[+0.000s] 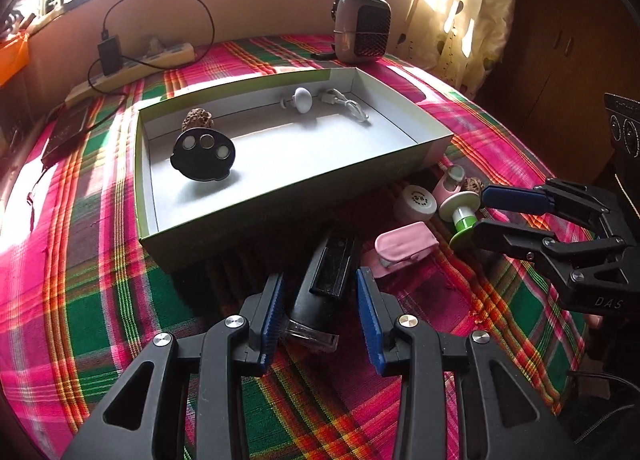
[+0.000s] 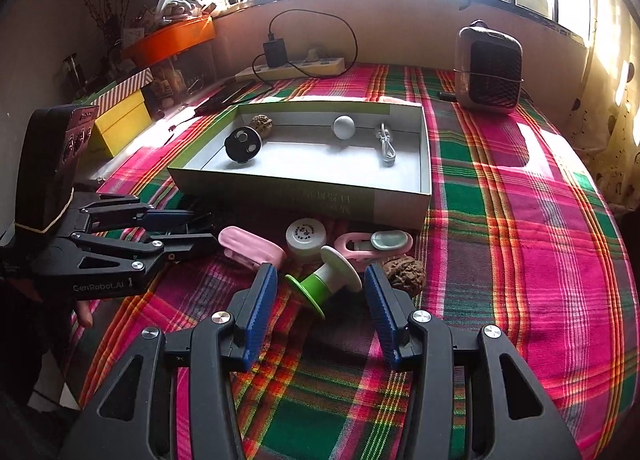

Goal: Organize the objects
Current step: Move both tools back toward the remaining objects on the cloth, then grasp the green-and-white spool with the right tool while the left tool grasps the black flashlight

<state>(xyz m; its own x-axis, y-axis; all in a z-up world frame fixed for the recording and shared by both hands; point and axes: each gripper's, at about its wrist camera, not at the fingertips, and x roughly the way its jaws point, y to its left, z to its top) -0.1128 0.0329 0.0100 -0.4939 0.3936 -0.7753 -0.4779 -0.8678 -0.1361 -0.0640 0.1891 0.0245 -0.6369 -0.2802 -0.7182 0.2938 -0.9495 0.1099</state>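
Lying between the right gripper's point(image 2: 321, 292) half-open jaws, the green spool point(image 2: 325, 279) is ungripped.

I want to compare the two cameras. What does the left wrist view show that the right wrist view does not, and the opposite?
Only the left wrist view shows the black device between the open left claw; in the right wrist view it cannot be made out.

Only the right wrist view shows the orange tray and the yellow box beside the bed.

Both show the cardboard box, the green and white spool in front of the right claw, and the heater.
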